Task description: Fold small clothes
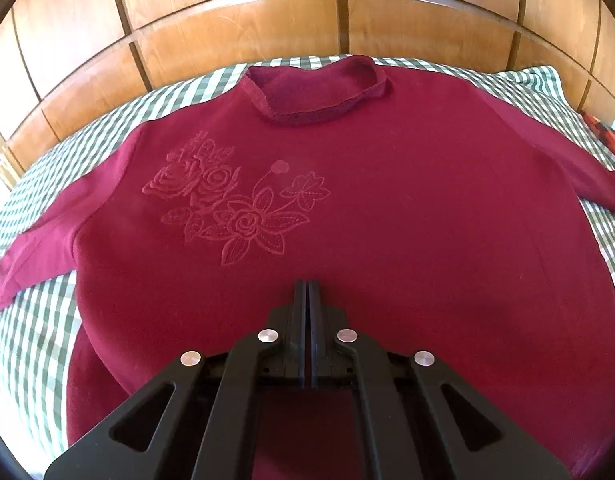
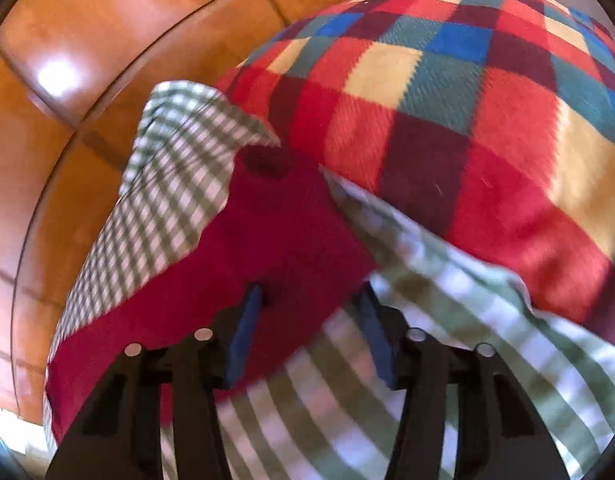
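Item: maroon knit sweater (image 1: 387, 200) with embossed flowers, flat on checked bed sheet (image 1: 35, 320).
Left claw (image 1: 307, 292) together; right claw (image 2: 309, 300) apart, straddling sleeve (image 2: 267, 220): pinch near cuff, fold inward squarely.

Right gripper (image 2: 309, 296), jaws apart, over a dark red sleeve (image 2: 267, 220) lying on a green checked sheet (image 2: 167, 184). A colourful checked blanket (image 2: 467, 100) lies beyond, by wooden panelling (image 2: 87, 60).
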